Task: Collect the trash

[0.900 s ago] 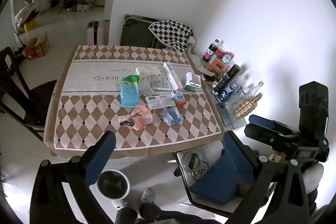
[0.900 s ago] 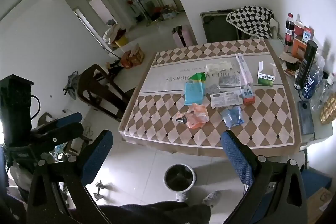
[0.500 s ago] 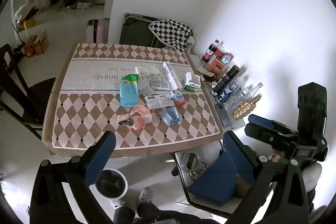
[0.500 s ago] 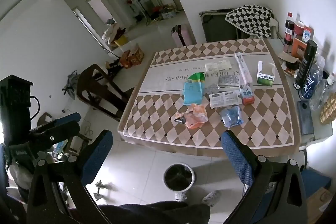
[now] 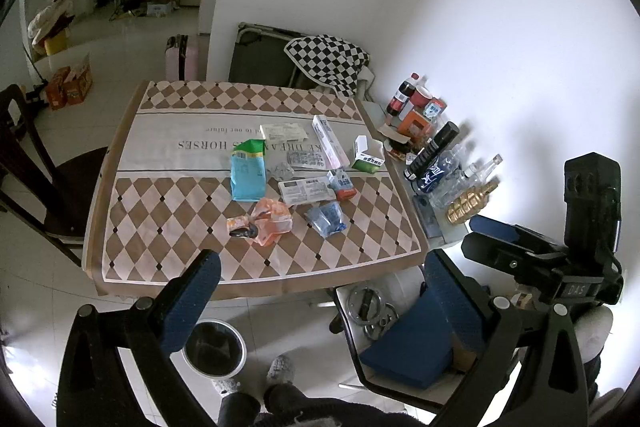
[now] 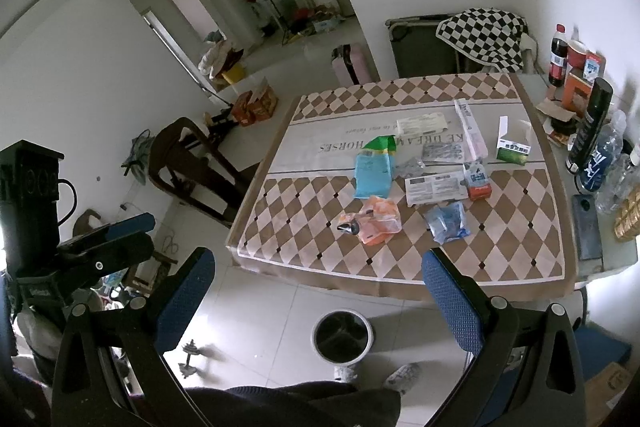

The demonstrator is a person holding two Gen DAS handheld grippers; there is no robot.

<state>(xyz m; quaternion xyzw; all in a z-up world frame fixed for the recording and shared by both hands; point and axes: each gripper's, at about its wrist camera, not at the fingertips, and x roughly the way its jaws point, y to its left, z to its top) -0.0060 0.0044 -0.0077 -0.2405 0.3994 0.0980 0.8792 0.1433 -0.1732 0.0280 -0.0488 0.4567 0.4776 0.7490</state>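
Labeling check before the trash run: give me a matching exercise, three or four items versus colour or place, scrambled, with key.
Things:
1. snack bag
2. crumpled wrapper
3. open carton
4. waste bin

Descriptions:
A. on the floor by the table's near edge
B. white with a green base
C. light blue with a green top
D. orange, nearest the table's front edge

Pairs: 1-C, 2-D, 3-B, 4-A

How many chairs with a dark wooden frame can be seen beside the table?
1. The dark wooden chair stands at the left side of the table, near its far half, as the right wrist view shows it. Others may be hidden behind the table.
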